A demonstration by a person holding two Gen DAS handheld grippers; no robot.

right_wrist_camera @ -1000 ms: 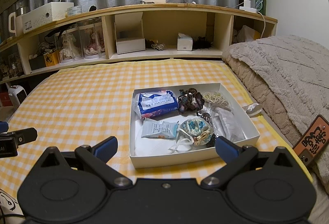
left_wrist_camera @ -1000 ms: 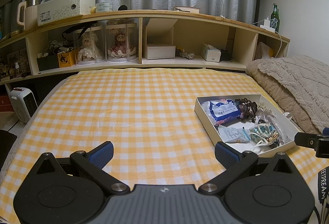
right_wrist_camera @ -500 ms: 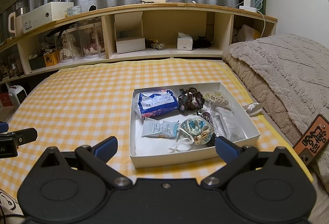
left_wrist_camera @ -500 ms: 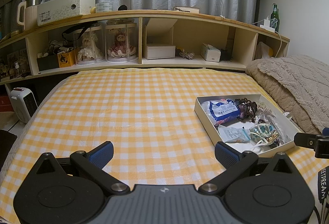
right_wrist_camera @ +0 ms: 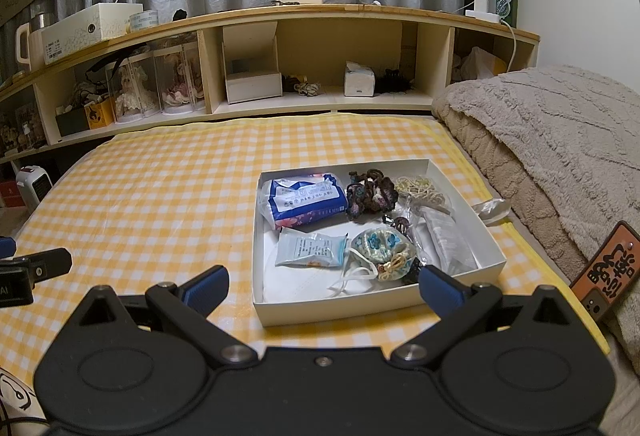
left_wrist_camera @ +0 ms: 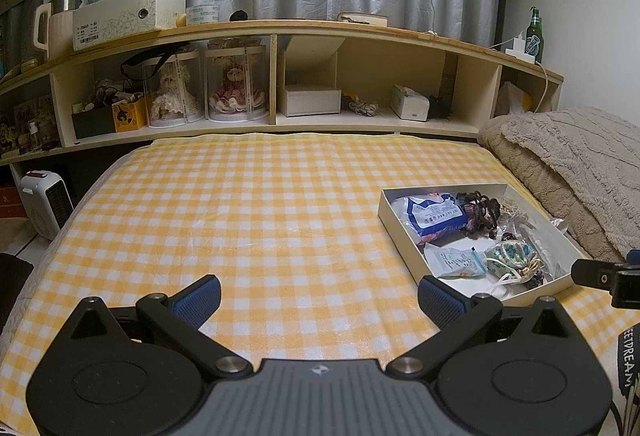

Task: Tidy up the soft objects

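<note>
The white box [right_wrist_camera: 376,304] of soft items sits on the bed, at 12 o'clock from the released right gripper [right_wrist_camera: 322,286], the nearer one; the released left gripper [left_wrist_camera: 318,300] sees it at 2 o'clock.

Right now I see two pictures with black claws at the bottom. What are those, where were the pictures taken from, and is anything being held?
There is no robot here: a person holds one two-finger tool in each hand, with a camera on each looking forward along the fingers. One picture comes from the left gripper, the other from the right gripper. The blue-tipped black prongs are their fingers. Both are spread wide and hold nothing.

Below them lies a bed with a yellow checked sheet. On it sits a shallow white box holding small soft things: a blue tissue pack, a pale blue sachet, a dark crocheted scrunchie and a floral drawstring pouch. A beige blanket lies to the right.
</note>
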